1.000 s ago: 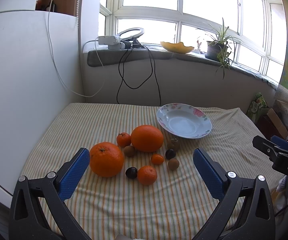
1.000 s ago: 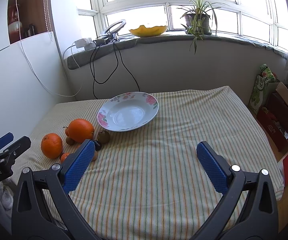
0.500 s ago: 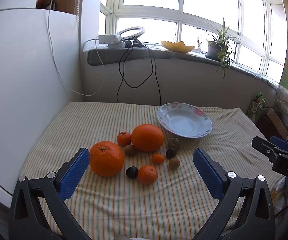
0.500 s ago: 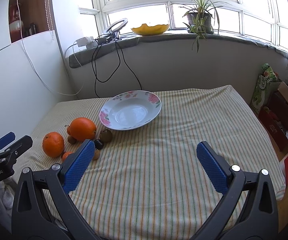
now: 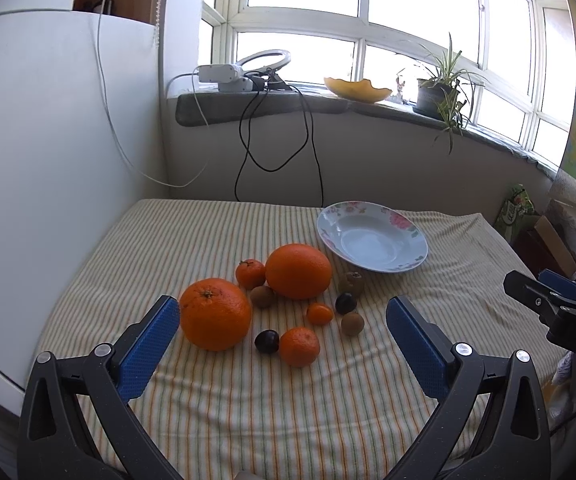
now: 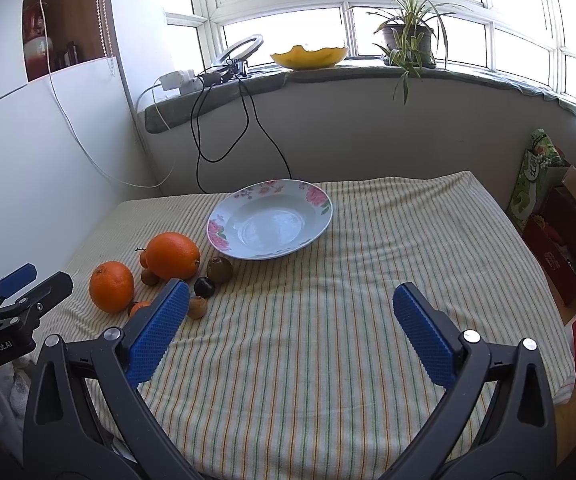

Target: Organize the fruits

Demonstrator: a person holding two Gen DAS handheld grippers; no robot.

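Each gripper is a black plastic frame with two arms that fork apart, each ending in a blue pad with a fine dotted grip texture. Silver screw heads sit behind the pads. The left gripper [image 5: 283,326] carries white lettering "GenRobot.AI" on its body; the right gripper [image 6: 291,312] shows the white letters "DAS".

Daylight floods in from the window [image 6: 368,4] at the back — the panes are blown out to plain white in both views. The wall under the sill [image 5: 328,104] lies in shade. The striped cloth [image 6: 328,340] is evenly lit, and the oranges [image 5: 214,314] cast soft shadows toward the camera. The plate [image 6: 270,226] shows a pale sheen. Fisheye bending curves the window frames, and the corners fall off to black — the middle stays sharp
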